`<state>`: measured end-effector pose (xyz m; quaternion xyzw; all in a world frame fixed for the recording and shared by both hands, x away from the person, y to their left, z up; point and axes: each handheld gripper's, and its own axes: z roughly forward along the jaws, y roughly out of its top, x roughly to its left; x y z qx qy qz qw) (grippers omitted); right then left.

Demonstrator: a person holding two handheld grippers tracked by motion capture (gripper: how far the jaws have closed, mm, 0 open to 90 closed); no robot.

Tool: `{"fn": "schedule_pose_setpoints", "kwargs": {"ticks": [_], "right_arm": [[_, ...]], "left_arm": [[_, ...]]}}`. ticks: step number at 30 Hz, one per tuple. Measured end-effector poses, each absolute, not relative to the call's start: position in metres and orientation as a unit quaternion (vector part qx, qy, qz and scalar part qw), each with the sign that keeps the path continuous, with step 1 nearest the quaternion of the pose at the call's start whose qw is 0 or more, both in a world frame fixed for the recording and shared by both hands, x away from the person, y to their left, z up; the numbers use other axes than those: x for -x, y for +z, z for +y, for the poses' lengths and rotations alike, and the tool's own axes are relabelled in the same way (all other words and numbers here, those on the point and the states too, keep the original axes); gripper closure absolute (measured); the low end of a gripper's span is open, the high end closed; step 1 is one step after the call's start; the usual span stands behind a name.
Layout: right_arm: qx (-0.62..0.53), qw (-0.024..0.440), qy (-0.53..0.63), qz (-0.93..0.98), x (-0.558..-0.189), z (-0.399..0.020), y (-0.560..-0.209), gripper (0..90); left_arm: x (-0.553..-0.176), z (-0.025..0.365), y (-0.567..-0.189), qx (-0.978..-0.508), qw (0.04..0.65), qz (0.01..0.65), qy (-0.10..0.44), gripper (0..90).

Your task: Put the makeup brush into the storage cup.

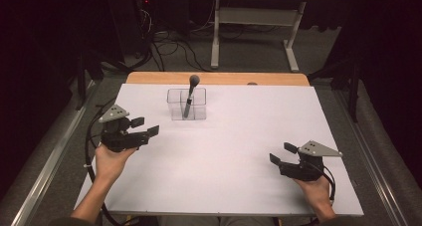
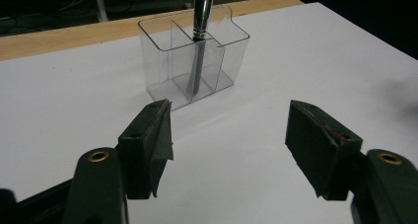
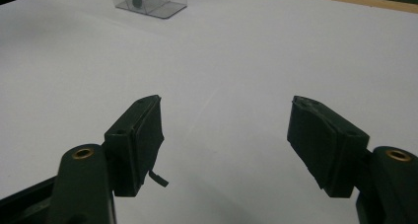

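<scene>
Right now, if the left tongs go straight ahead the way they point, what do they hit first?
Most likely the clear organizer holding the brush. It stands ahead of the open left tongs, slightly left of centre, with bare white table between. Depth is unclear.

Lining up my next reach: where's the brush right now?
In the high view the brush stands tilted in the clear organizer at the table's far middle, ahead of the left gripper.
</scene>
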<state>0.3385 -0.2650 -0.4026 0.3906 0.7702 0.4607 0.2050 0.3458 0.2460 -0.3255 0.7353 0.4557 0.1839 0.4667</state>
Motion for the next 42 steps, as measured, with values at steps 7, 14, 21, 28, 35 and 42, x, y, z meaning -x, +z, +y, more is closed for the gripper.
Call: {"fn": "schedule_pose_setpoints", "kwargs": {"ticks": [7, 14, 21, 28, 35, 42], "right_arm": [[-0.390, 0.205, 0.459, 0.771, -0.339, -0.265, -0.403, 31.4], [-0.388, 0.205, 0.459, 0.773, -0.339, -0.265, -0.403, 31.4], [-0.388, 0.205, 0.459, 0.773, -0.339, -0.265, -0.403, 31.4], [-0.388, 0.204, 0.458, 0.773, -0.339, -0.264, -0.403, 31.4], [-0.388, 0.204, 0.458, 0.774, -0.339, -0.264, -0.403, 31.4], [-0.388, 0.204, 0.458, 0.774, -0.339, -0.264, -0.403, 31.4]], "left_arm": [[-0.344, 0.247, -0.332, -0.736, 0.465, 0.458, 0.181, 34.2], [-0.342, 0.244, -0.337, -0.740, 0.462, 0.457, 0.175, 34.1], [-0.341, 0.244, -0.344, -0.738, 0.462, 0.461, 0.171, 34.0], [-0.339, 0.244, -0.353, -0.737, 0.462, 0.465, 0.167, 33.9], [-0.338, 0.245, -0.358, -0.734, 0.464, 0.468, 0.166, 33.6], [-0.338, 0.243, -0.362, -0.732, 0.463, 0.471, 0.168, 32.8]]}}
